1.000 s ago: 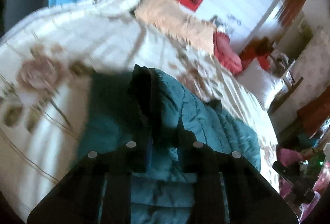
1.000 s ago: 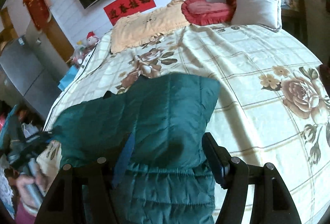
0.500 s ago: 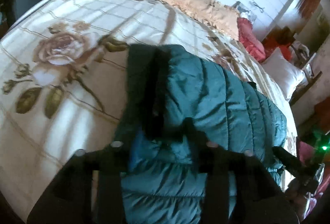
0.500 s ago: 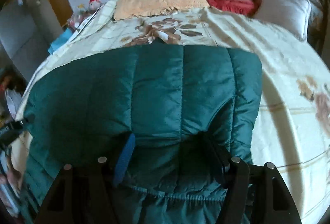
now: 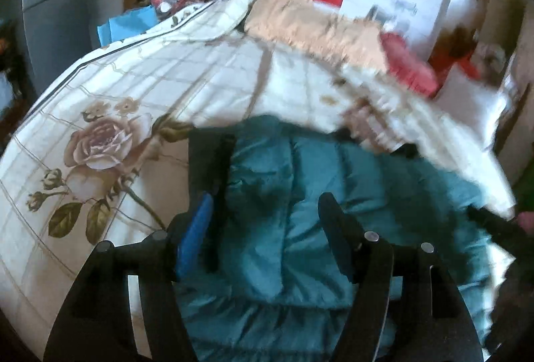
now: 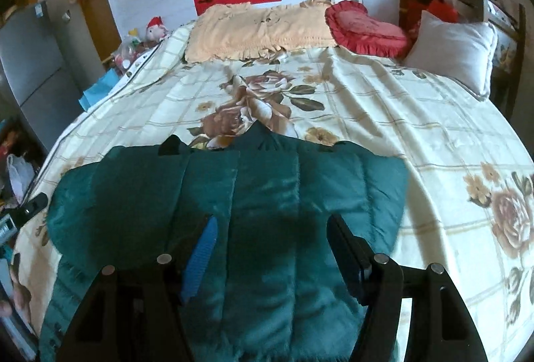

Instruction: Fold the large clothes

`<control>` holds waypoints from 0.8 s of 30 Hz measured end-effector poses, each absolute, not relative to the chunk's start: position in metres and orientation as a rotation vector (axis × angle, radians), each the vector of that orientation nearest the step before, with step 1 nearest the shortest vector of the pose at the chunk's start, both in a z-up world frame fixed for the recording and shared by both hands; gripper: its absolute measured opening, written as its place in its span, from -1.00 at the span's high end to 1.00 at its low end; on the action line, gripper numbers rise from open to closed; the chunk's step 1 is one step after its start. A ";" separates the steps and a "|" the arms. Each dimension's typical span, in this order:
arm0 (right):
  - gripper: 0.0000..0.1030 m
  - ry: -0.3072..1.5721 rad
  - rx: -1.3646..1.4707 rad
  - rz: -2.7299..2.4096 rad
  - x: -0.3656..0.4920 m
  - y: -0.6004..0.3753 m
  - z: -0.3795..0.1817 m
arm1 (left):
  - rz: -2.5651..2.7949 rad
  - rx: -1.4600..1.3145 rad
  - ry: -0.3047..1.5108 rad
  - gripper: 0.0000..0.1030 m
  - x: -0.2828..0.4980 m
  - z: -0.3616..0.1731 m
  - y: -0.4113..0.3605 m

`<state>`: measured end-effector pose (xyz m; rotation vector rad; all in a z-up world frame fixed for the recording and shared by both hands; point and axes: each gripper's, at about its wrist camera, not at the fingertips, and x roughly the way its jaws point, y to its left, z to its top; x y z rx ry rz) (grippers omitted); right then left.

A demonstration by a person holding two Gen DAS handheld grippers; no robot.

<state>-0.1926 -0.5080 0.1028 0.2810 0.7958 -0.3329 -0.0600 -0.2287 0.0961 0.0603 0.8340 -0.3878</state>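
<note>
While the left hand-held gripper (image 5: 263, 222) is hanging over the near part of a teal padded jacket (image 5: 333, 195), its jaws have just been opening and are standing spread, with the cloth below them and not pinched. The right hand-held gripper (image 6: 270, 242) is also hovering spread above the jacket, which is lying flat on the flowered bed cover (image 6: 417, 128). Farther back, a peach pillow (image 6: 260, 28), a red cushion (image 6: 367, 28) and a white pillow (image 6: 454, 51) are lying at the bed's head.
</note>
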 end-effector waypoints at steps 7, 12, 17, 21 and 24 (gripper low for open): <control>-0.30 0.836 0.232 -0.366 -0.164 -0.514 0.059 | -0.372 0.090 0.880 -0.50 -0.044 0.052 -0.236; -0.33 0.860 0.232 -0.375 -0.161 -0.518 0.060 | -0.365 0.115 0.880 -0.50 -0.045 0.050 -0.239; -0.32 0.772 0.271 -0.309 -0.188 -0.491 0.102 | -0.365 0.111 0.878 -0.50 -0.046 0.050 -0.240; -0.32 0.751 0.212 -0.241 -0.193 -0.456 0.114 | -0.365 0.108 0.877 -0.50 -0.046 0.049 -0.239; -0.32 0.802 0.170 -0.213 -0.183 -0.435 0.096 | -0.366 0.107 0.876 -0.50 -0.046 0.049 -0.239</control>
